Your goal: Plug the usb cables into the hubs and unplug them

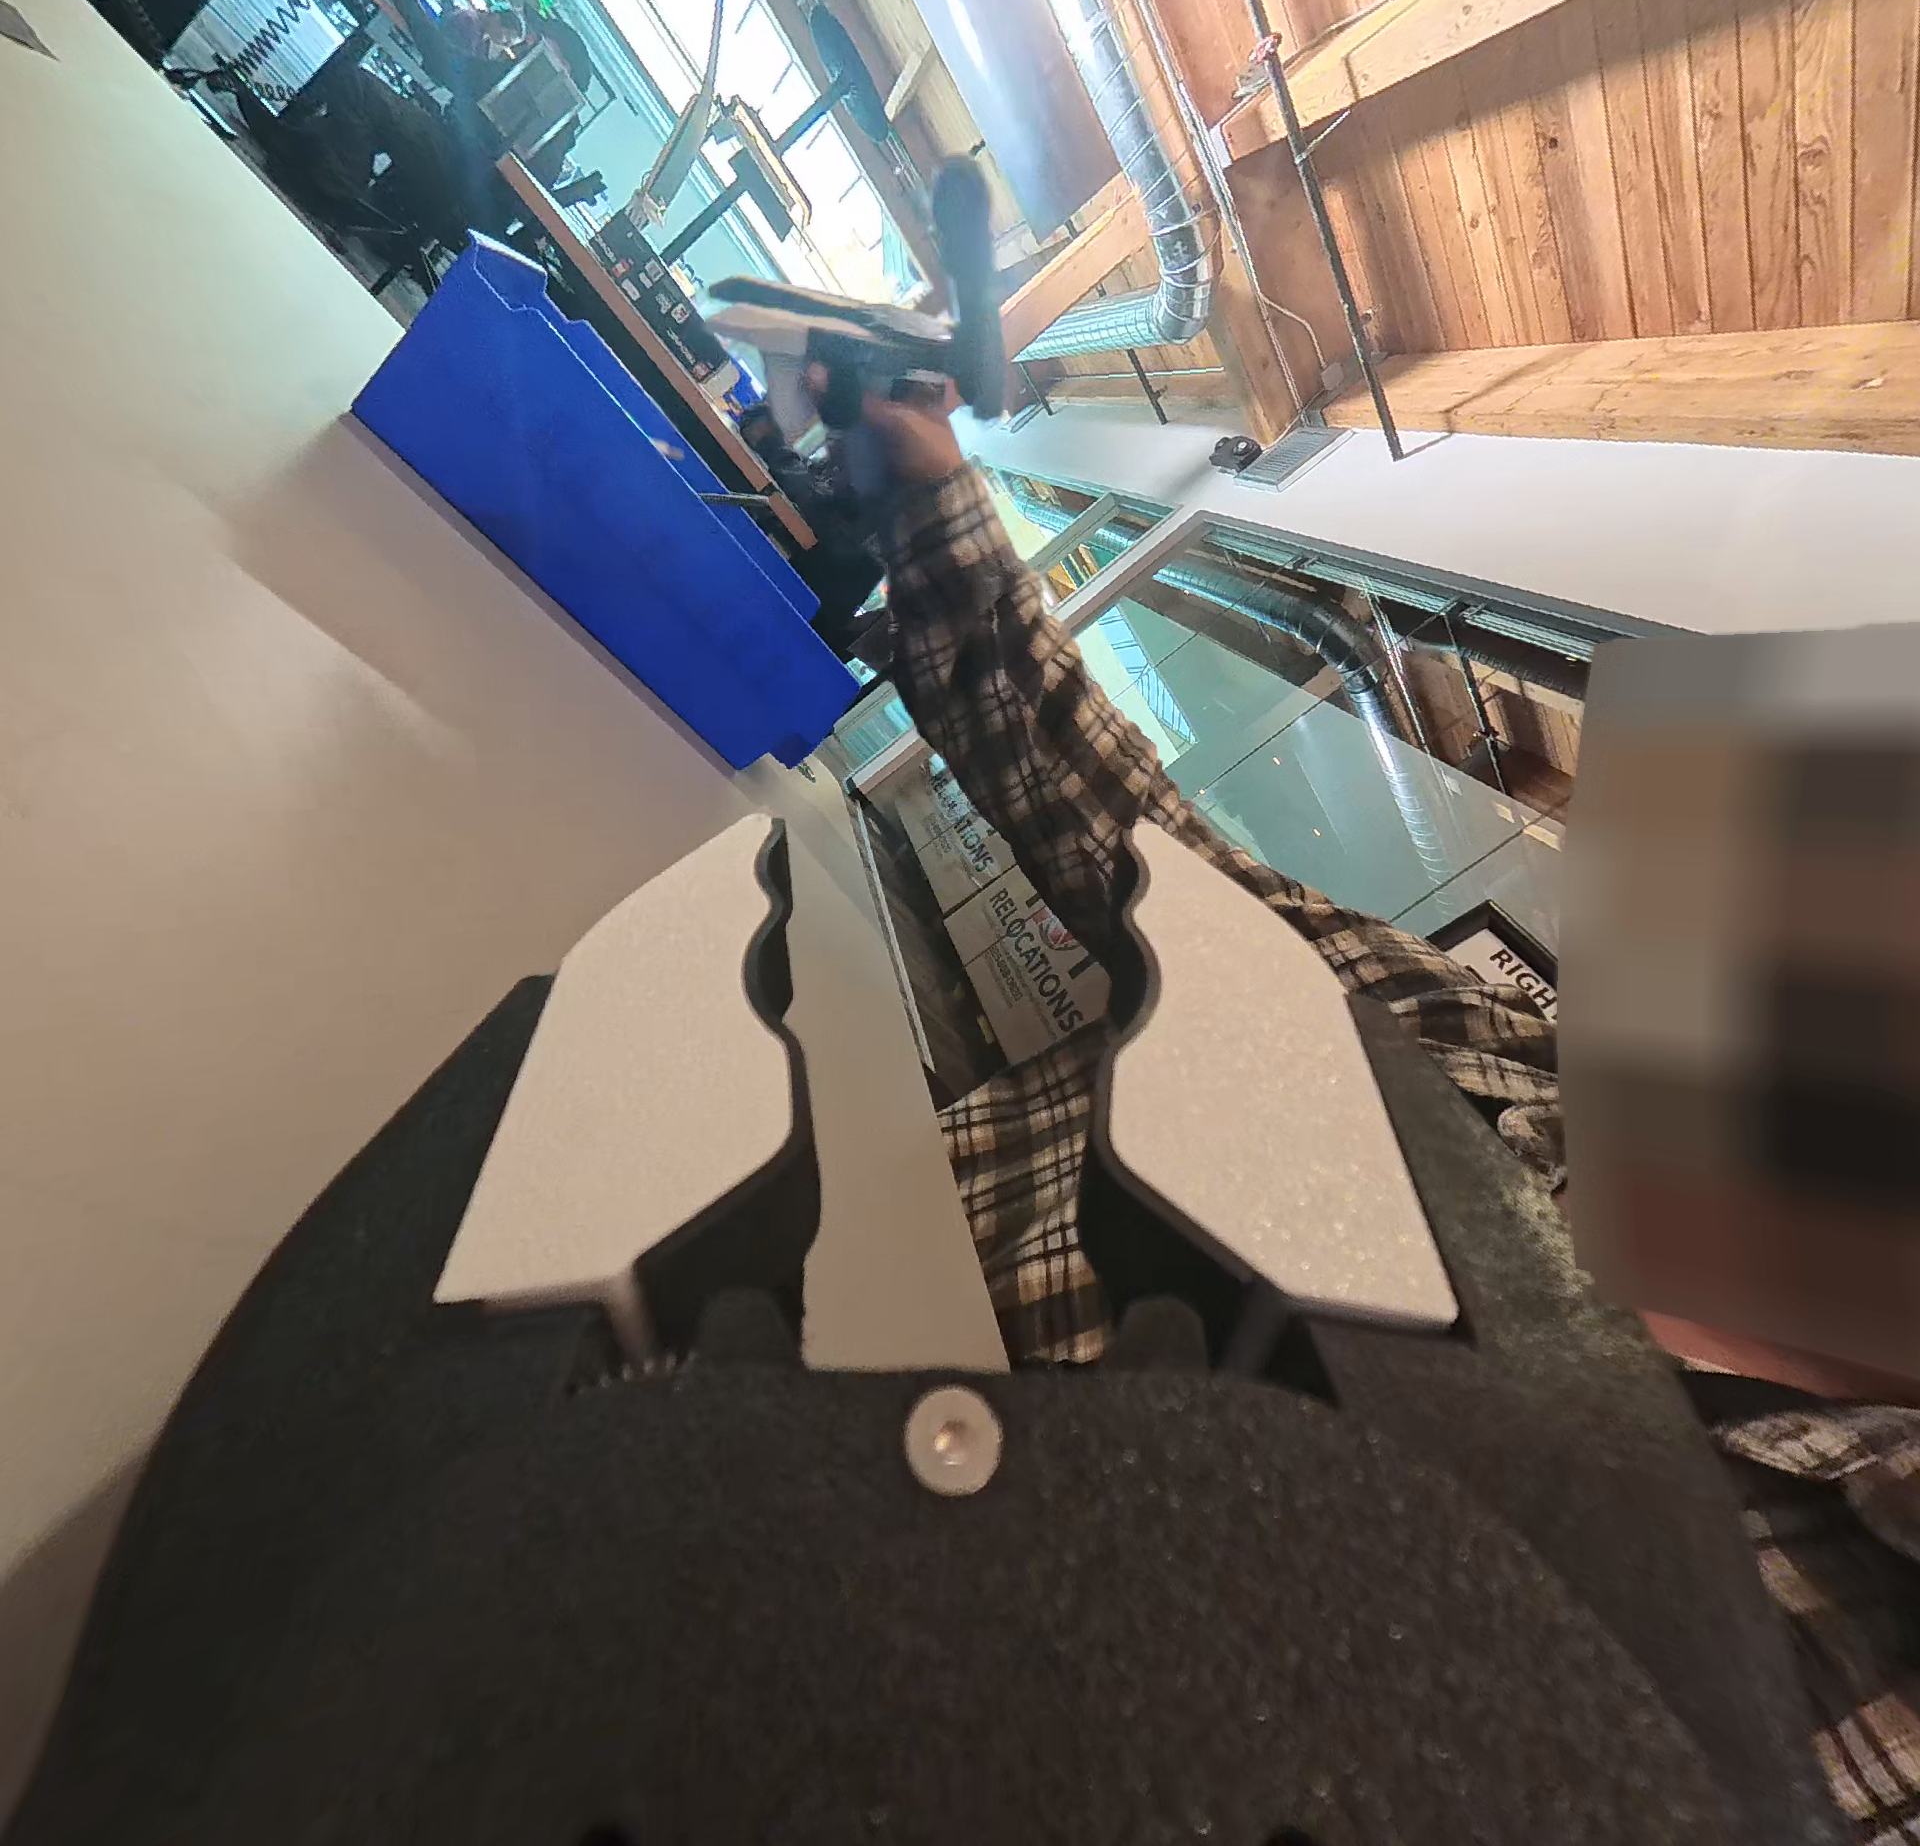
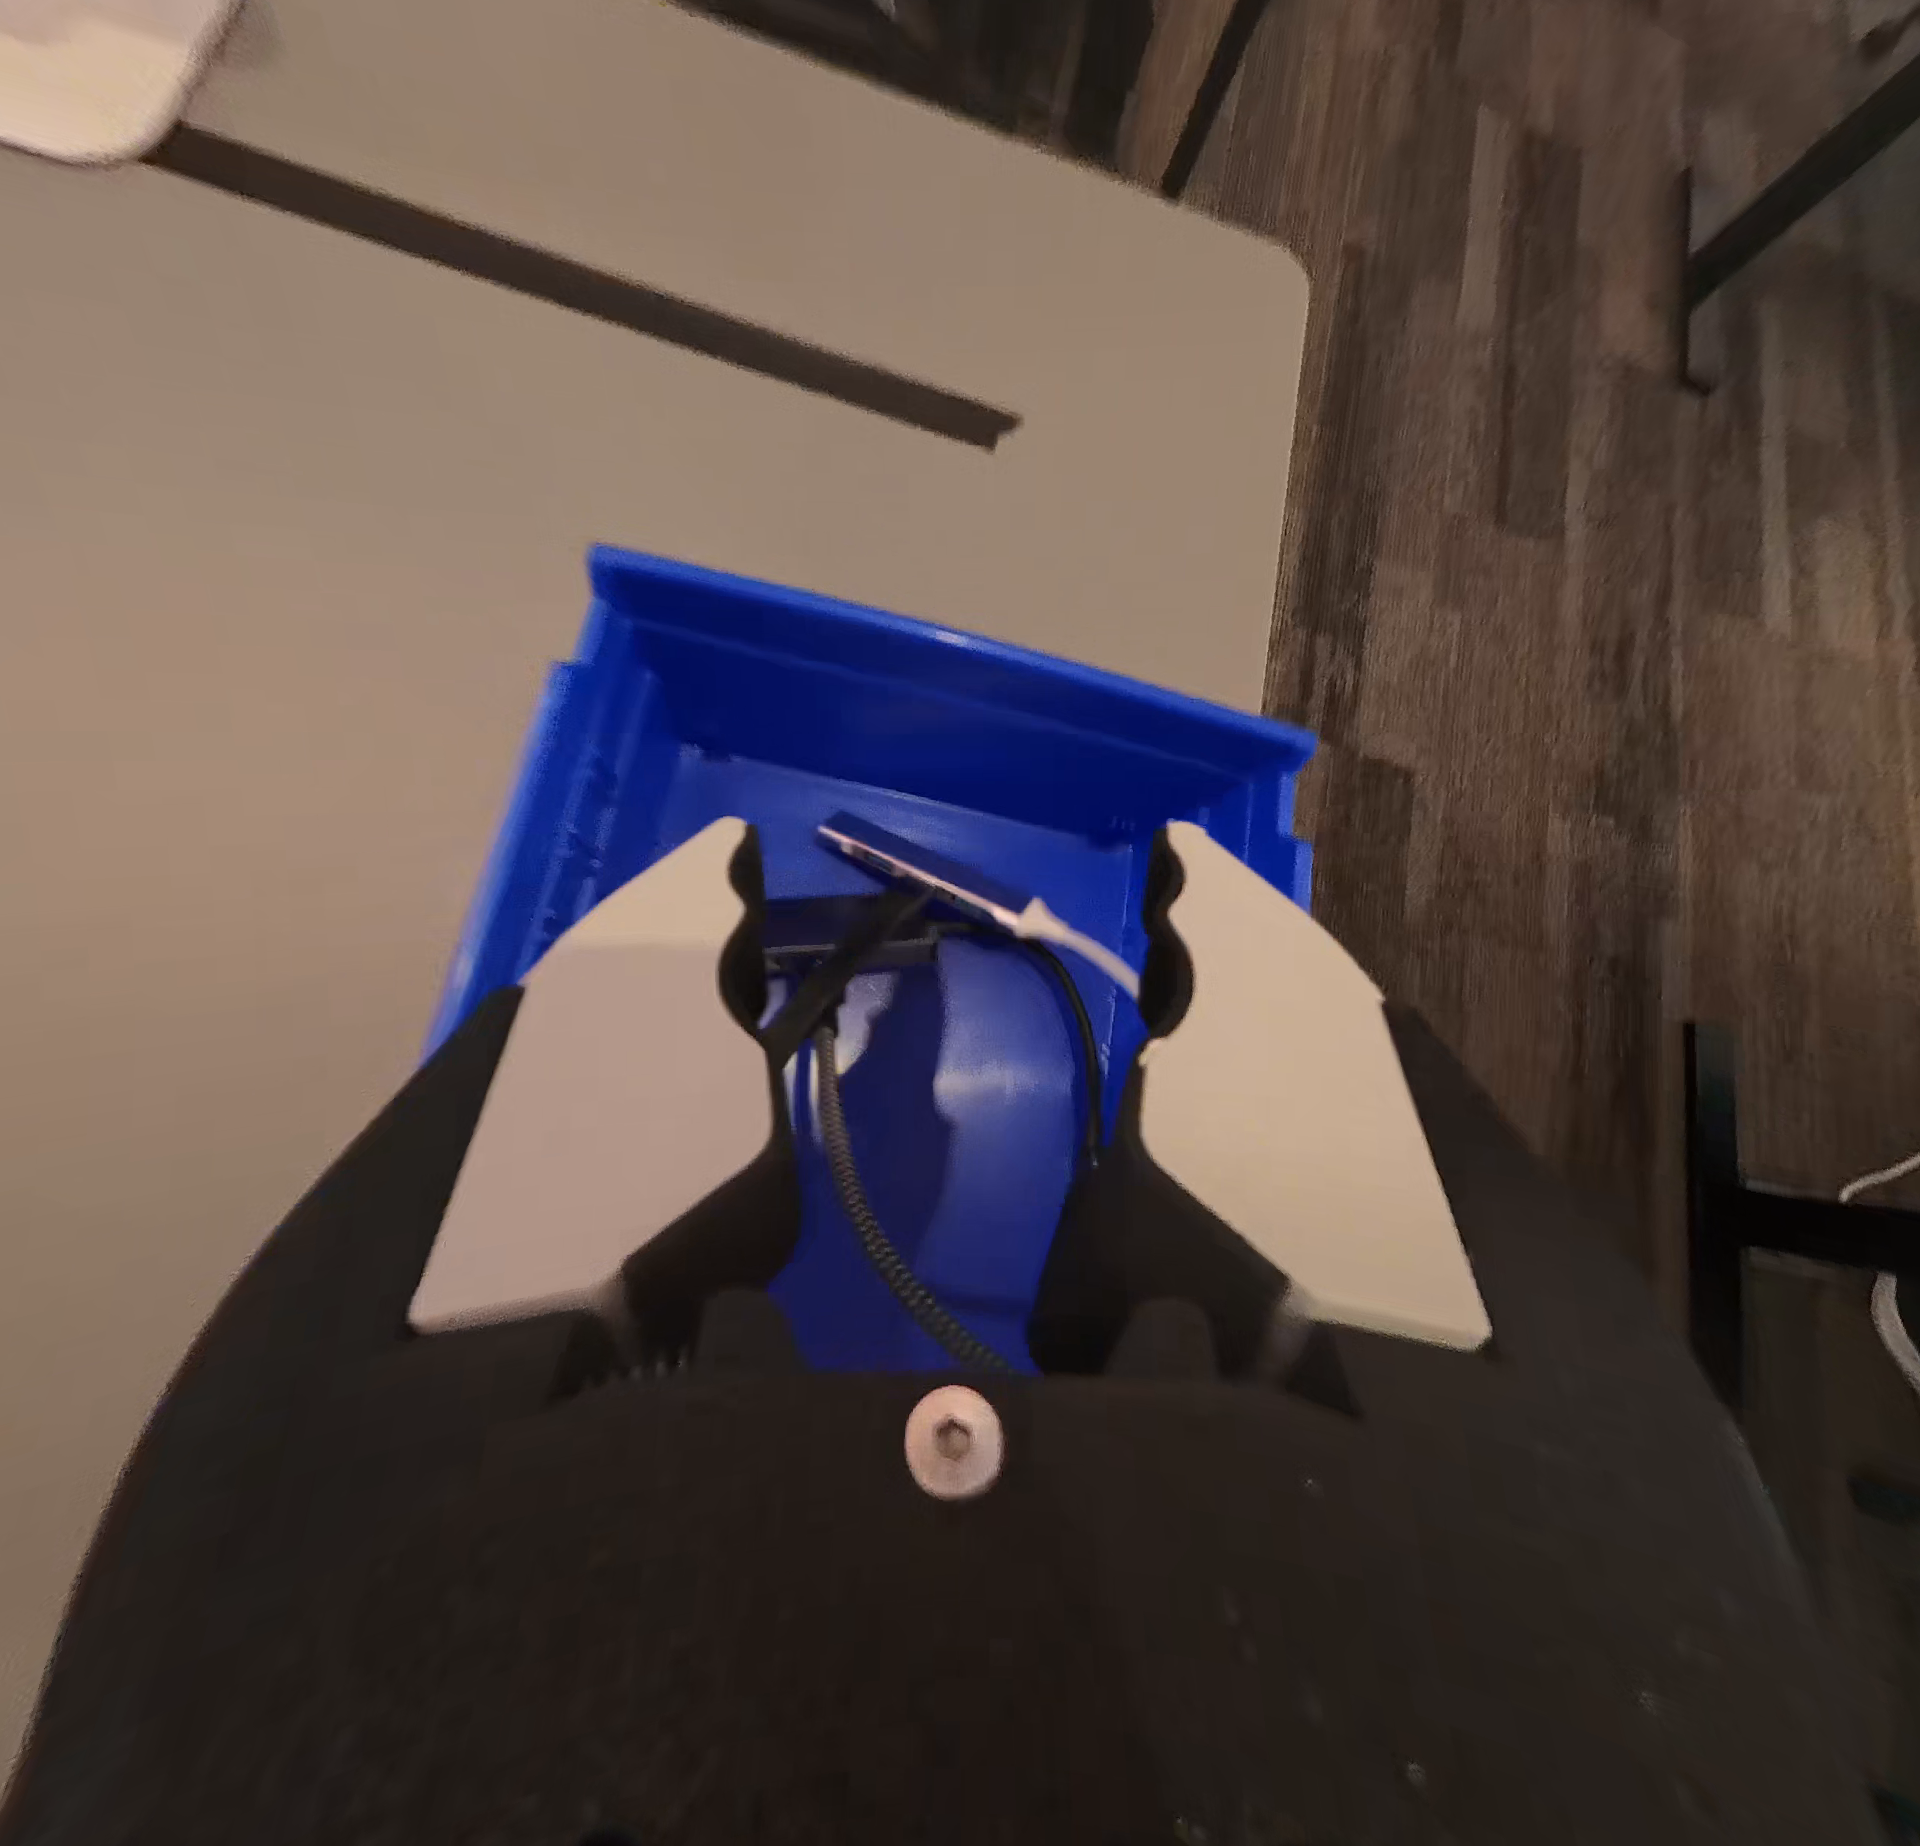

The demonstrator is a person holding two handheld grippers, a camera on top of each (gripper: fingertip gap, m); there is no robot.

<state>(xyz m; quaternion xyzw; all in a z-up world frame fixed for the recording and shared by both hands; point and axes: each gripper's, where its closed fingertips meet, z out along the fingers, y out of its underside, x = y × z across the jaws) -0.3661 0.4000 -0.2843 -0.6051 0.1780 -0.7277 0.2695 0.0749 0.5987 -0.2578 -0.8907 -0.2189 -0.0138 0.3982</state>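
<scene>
Right wrist view shows my right gripper [image 2: 954,929] with its grey fingers [image 2: 634,975] spread wide apart and nothing between them, hovering above the open blue plastic bin [image 2: 935,695]. Inside the bin lies a slim metallic usb hub [image 2: 914,877], tilted, with a black braided cable [image 2: 883,1204] and a thinner black cable [image 2: 1086,1048] trailing toward me; a white tie or tag [image 2: 1081,944] sits at the hub's right end. Whether any plug is seated in the hub I cannot tell through the blur. The bin stands on the pale grey tabletop [image 2: 312,653], near its right edge, with wood-look flooring [image 2: 1558,653] beyond.

Left wrist view is rolled hard over: my left gripper [image 1: 951,939] also has its fingers [image 1: 665,986] apart and empty, pointing away from the work past the bin's outer wall [image 1: 582,508] toward a plaid sleeve [image 1: 997,695] and the room.

I judge this the fetching step: nothing is yet held. Next I would lower the right fingers into the bin and close on the hub or a cable end, minding the tangle, and swing the left gripper back to the tabletop.
</scene>
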